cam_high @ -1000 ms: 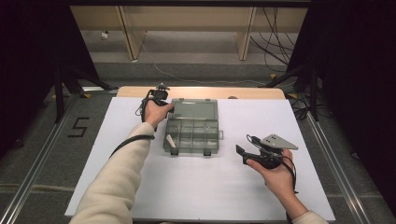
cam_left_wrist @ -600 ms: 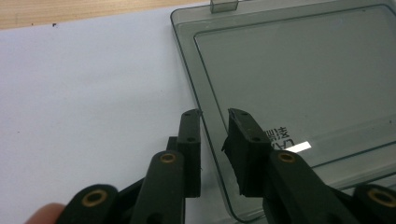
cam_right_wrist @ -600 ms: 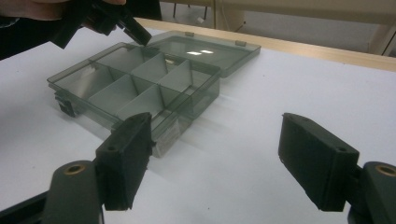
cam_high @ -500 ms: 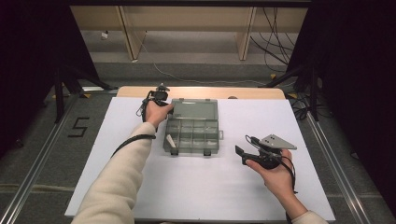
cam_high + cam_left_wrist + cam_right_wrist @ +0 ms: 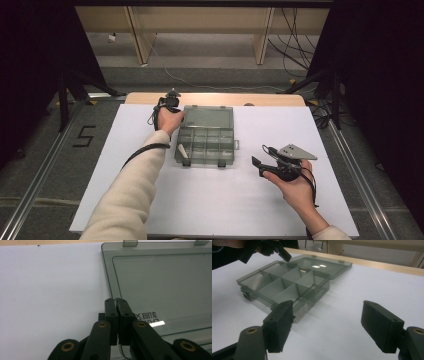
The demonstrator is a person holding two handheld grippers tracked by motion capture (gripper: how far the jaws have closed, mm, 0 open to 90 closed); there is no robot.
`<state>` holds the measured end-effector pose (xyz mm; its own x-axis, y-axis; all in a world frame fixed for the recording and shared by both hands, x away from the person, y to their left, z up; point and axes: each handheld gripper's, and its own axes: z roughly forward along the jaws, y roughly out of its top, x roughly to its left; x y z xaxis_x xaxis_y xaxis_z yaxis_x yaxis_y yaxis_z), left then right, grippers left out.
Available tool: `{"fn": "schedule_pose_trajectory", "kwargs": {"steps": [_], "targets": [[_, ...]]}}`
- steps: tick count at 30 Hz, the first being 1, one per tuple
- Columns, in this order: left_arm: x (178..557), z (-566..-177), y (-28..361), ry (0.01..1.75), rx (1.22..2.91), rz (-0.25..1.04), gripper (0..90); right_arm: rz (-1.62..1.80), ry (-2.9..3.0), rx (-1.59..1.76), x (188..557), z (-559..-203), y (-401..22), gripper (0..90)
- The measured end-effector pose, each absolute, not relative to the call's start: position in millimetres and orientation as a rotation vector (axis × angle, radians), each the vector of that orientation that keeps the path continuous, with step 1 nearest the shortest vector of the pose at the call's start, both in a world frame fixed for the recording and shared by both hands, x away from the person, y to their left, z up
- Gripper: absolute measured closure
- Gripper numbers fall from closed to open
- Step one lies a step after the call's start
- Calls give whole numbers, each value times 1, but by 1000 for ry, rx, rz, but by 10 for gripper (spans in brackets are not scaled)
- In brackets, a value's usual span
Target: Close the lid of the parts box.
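Note:
A smoky grey compartment box (image 5: 210, 145) lies on the white table with its lid (image 5: 210, 117) folded flat toward the far side. My left gripper (image 5: 115, 301) sits at the lid's (image 5: 162, 285) left edge. Its jaws have just been closing, and they now stand together with the lid's thin rim pinched between the pads. In the high view the left gripper (image 5: 171, 102) is under the hand at the box's far left corner. My right gripper (image 5: 260, 156) rests open to the right of the box, nothing between its fingers (image 5: 278, 325). A small white piece (image 5: 182, 150) lies in the front left compartment.
The box (image 5: 287, 285) has several dividers and two latches on its front edge. Bare white table (image 5: 225, 200) spreads in front of and to the right of it. A wooden strip (image 5: 215, 99) runs along the far edge.

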<state>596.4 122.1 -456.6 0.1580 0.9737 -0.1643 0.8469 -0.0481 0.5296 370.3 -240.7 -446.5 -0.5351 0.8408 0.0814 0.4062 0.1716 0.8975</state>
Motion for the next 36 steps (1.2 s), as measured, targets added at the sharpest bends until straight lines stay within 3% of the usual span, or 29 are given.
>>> {"fn": "schedule_pose_trajectory", "kwargs": {"steps": [17, 20, 22, 36], "targets": [[588, -450, 126, 1684, 1831, 355, 892, 1306, 2031, 1208, 377, -450, -238, 270], [584, -448, 125, 1753, 1811, 314, 892, 1278, 2041, 1218, 382, -445, -237, 271], [587, -451, 130, 1657, 1839, 350, 892, 1316, 2006, 1196, 390, -445, -234, 271], [580, -448, 134, 1640, 1818, 334, 891, 1302, 1963, 1284, 457, -431, -210, 286]]}}
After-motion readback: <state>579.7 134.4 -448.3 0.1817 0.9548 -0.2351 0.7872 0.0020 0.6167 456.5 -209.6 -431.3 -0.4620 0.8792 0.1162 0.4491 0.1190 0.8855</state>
